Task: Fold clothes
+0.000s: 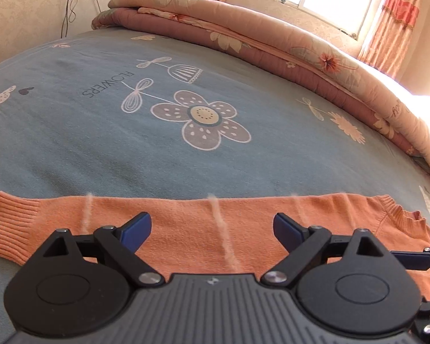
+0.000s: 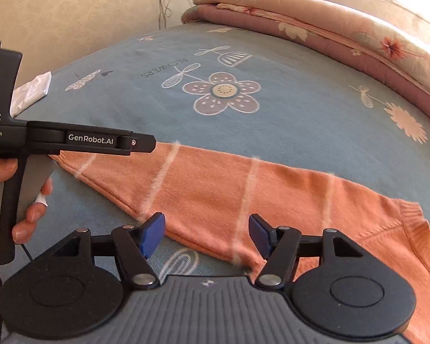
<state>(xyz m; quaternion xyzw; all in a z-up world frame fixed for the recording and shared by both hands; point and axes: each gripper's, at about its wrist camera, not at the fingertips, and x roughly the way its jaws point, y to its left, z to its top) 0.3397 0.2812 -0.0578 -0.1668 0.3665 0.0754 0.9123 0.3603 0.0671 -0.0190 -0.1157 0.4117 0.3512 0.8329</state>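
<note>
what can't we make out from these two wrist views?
- Orange sweater: its near part is hidden behind the left gripper body in the left wrist view; its right side runs off the frame edge in the right wrist view, so the fold state is unclear.
- White cloth: partly behind the left gripper in the right wrist view; too small to identify.
- Right gripper: only a sliver at the left wrist view's right edge.

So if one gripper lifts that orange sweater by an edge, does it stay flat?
Probably not. The orange sweater is soft knit lying limp on the bed sheet, so it would likely droop. It looks light, and the fuzzy knit should grip rather than slip.
</note>
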